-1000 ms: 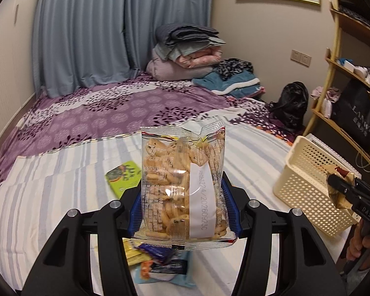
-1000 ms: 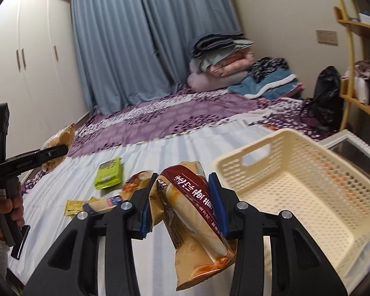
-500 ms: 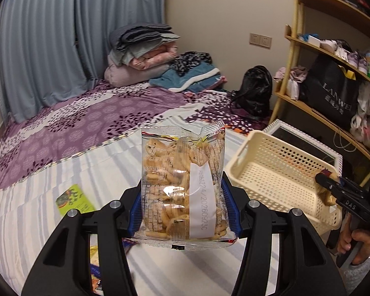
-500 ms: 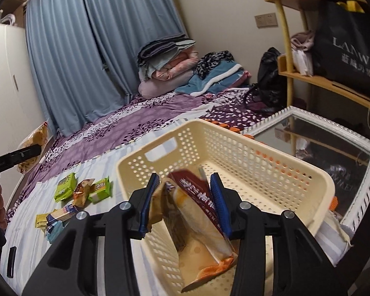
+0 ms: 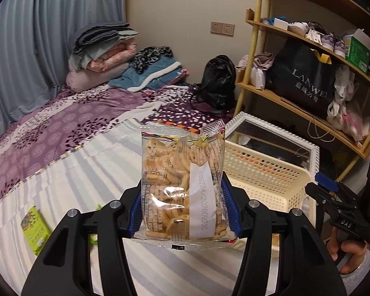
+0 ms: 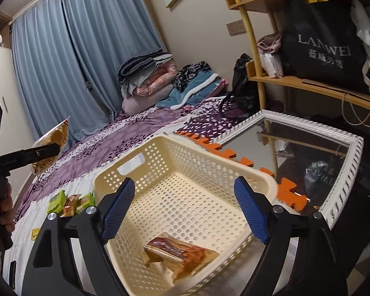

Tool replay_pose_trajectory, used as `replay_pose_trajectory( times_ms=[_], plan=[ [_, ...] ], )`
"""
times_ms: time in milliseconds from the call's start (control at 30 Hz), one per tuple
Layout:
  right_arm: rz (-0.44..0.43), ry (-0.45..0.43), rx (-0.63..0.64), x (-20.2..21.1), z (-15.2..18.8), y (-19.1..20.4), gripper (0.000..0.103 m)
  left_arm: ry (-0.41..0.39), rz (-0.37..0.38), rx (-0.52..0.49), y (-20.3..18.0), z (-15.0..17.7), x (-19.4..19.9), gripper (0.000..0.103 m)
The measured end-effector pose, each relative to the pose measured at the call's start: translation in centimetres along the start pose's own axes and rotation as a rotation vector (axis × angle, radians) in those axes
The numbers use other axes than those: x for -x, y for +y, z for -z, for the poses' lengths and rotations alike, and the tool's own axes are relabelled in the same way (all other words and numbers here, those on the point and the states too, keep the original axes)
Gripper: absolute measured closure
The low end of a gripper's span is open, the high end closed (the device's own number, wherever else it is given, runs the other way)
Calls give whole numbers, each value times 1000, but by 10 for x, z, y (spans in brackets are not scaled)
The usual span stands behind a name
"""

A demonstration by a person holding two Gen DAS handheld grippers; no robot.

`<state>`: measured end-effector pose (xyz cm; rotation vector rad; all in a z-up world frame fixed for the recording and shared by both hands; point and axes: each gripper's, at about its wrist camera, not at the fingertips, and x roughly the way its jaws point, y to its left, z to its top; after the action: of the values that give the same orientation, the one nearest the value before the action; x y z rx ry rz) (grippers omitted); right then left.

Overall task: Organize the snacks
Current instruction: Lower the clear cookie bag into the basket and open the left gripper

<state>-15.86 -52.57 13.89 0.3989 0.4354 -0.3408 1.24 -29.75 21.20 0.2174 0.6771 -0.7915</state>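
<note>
1. Right gripper point(image 6: 183, 208) has its jaws wide apart above the cream basket point(image 6: 160, 148); they have just been opening, and nothing is between the blue pads point(image 6: 250, 212).
2. Under this gripper, a brown and gold snack packet point(image 6: 182, 254) lies flat on the perforated floor of the basket, at its near side, free of the pads.
3. Left gripper point(image 5: 183, 207) is closed on a clear bag of small biscuits point(image 5: 182, 185); the blue pads point(image 5: 230, 209) press on both sides of the bag, which stands upright with a white date label on its right half.
4. In the left wrist view, the basket point(image 5: 266, 172) is just behind and to the right of the bag, and the right gripper point(image 5: 333, 197) shows at the right edge, held by a hand point(image 5: 350, 251).
5. On the striped sheet point(image 5: 91, 172), to the left of the basket, several small snacks remain: green packets point(image 6: 56, 201) and a gold packet point(image 6: 70, 204) close together, and one yellow packet point(image 6: 35, 233) nearer.
6. In the left wrist view, one green packet point(image 5: 35, 227) lies at the near left on the sheet.
7. Right of the basket, a mirror with white frame point(image 6: 352, 172) lies flat, with orange foam pieces point(image 6: 236, 156) between them.
8. Far on the bed, folded blankets point(image 5: 103, 46) are stacked near the blue curtain point(image 5: 37, 37); a wooden shelf point(image 5: 308, 98) with a black bag point(image 5: 305, 81) stands at the right.
</note>
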Motion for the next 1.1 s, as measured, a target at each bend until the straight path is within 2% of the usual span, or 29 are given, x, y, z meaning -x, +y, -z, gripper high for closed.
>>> replay_pose_trajectory(
  times_ms=[300,367,433,467,533,767,833,1100],
  plan=[
    [32,-12,-19,12,-6,-14,21,43,107,-33,-43,-6,-35,47],
    [34,-9,-23,12,-6,-14,21,52,131,-34,-50,-7,-41,44],
    [35,-4,-26,12,-5,-15,21,56,153,-31,-56,-7,-46,20],
    [36,-2,-26,11,-5,-15,21,53,153,-27,-57,-7,-46,16],
    [38,3,-24,11,-5,-14,21,49,158,-22,-57,-7,-45,15],
    [20,16,-36,6,-7,-11,20,26,92,24,-29,-7,-26,15],
    [11,16,-33,5,-7,-5,20,14,53,37,-19,-5,-17,10],
    [-25,23,11,3,-7,24,15,-30,-37,86,21,9,26,7]
  ],
)
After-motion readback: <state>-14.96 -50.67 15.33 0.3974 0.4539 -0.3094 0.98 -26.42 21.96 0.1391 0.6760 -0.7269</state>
